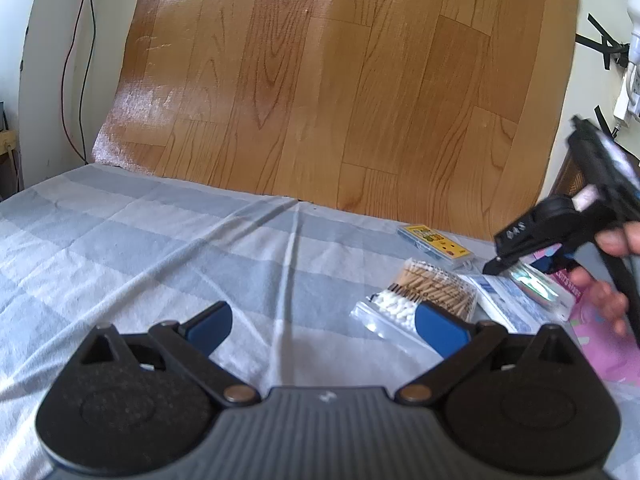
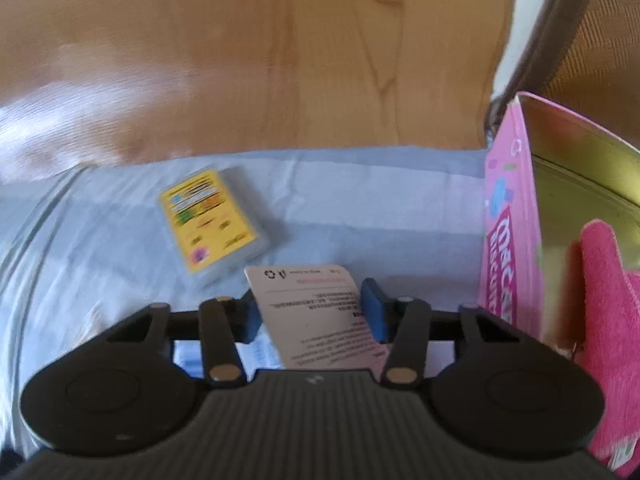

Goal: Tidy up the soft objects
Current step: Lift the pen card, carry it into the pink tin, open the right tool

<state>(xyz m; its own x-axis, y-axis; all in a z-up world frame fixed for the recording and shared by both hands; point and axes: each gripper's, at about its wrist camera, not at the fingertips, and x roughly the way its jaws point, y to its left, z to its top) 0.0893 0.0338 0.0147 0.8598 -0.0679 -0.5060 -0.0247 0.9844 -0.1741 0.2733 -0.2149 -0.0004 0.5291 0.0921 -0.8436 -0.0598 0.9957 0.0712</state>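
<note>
My right gripper (image 2: pixel 314 312) is shut on a flat white packet (image 2: pixel 316 320) with printed text, held just above the blue checked cloth (image 2: pixel 360 208). To its right stands an open pink tin (image 2: pixel 508 216) with a pink towel (image 2: pixel 612 320) inside. My left gripper (image 1: pixel 324 326) is open and empty, low over the cloth (image 1: pixel 160 248). In the left wrist view the right gripper (image 1: pixel 532 240) hovers over a packet (image 1: pixel 536 284) at the far right.
A bag of cotton swabs (image 1: pixel 394 310) and a box of wooden sticks (image 1: pixel 440 282) lie by my left gripper's right finger. A yellow card box (image 2: pixel 212 220) lies on the cloth, also in the left wrist view (image 1: pixel 436 246). A wood-pattern board (image 1: pixel 320 80) stands behind.
</note>
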